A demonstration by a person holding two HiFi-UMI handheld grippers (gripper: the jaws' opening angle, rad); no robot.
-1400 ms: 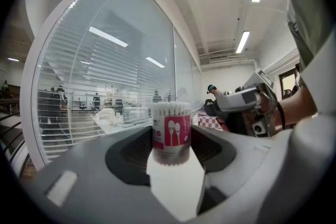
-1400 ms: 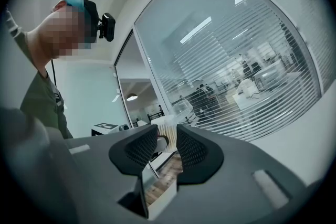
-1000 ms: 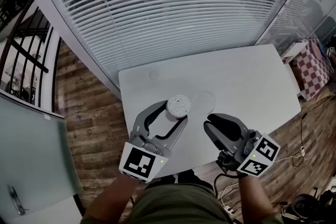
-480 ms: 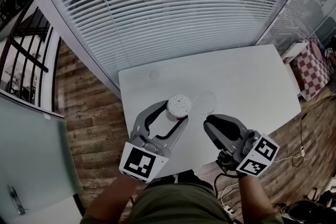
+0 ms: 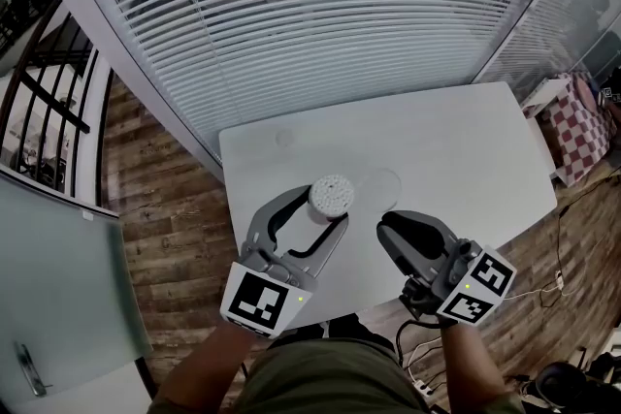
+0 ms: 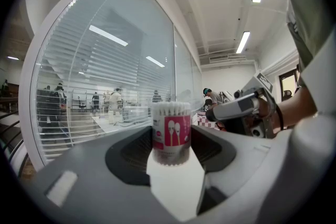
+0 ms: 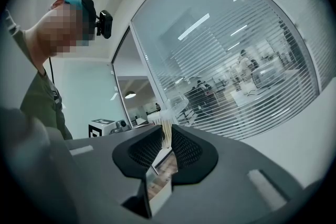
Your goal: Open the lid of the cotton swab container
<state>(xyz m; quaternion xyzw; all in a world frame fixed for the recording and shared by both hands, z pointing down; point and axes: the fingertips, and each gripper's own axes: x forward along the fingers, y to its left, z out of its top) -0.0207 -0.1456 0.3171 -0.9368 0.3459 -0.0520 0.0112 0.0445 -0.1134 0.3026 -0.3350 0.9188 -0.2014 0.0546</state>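
The cotton swab container [image 5: 330,196] stands upright on the white table [image 5: 456,141] with its top open and the swab tips showing. My left gripper [image 5: 328,210] is shut on its body. In the left gripper view the container [image 6: 171,131], with its pink label, sits between the two pads. The clear round lid [image 5: 377,183] lies flat on the table just right of the container. My right gripper [image 5: 391,226] hovers below the lid. Its jaws are closing, with a narrow gap and nothing between them [image 7: 167,145].
The table's near edge runs just under both grippers, with wooden floor [image 5: 165,218] beyond its left side. A glass wall with blinds [image 5: 310,24] stands behind the table. A checked cloth item [image 5: 580,126] sits past the right end.
The right gripper's jaws have drawn a little closer together. The left gripper, the container and the lid have stayed in place.
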